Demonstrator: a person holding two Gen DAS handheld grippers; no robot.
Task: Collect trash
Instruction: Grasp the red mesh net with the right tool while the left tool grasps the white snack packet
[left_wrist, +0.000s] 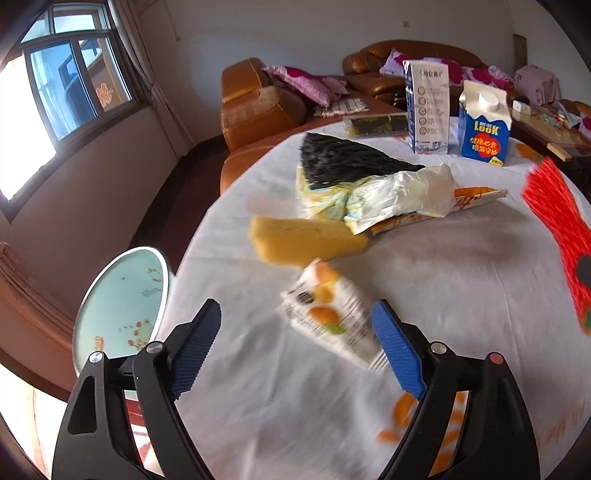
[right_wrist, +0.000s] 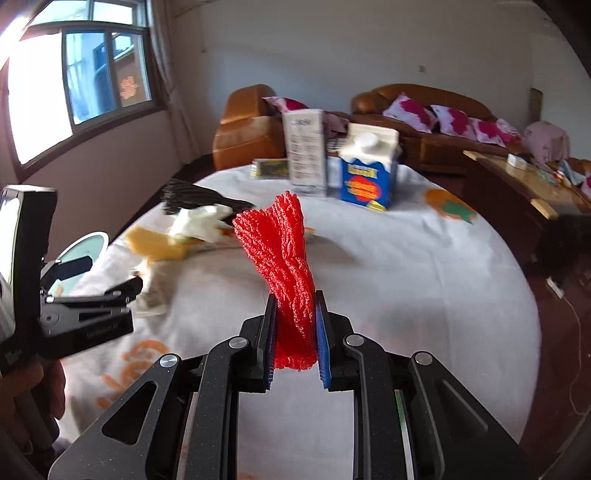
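A round table under a white cloth (left_wrist: 461, 280) holds the trash. My left gripper (left_wrist: 297, 308) stands open over the near part; a small crumpled drink carton with orange fruit print (left_wrist: 332, 321) lies between its fingers, close to the right one, blurred and not pinched. My right gripper (right_wrist: 295, 295) is shut on a red mesh net (right_wrist: 280, 251), which stands up from the jaws above the cloth; the same red net (left_wrist: 554, 229) shows at the right edge of the left wrist view. The left gripper (right_wrist: 112, 273) also appears at the left of the right wrist view.
Behind the carton lie a yellow sponge (left_wrist: 303, 240), a white plastic bag (left_wrist: 399, 192) and a black mesh net (left_wrist: 343, 158). Two upright cartons (left_wrist: 428, 107) (left_wrist: 484, 125) and a flat packet (left_wrist: 373, 125) stand far. A round pale-green stool (left_wrist: 122, 310) sits left of the table.
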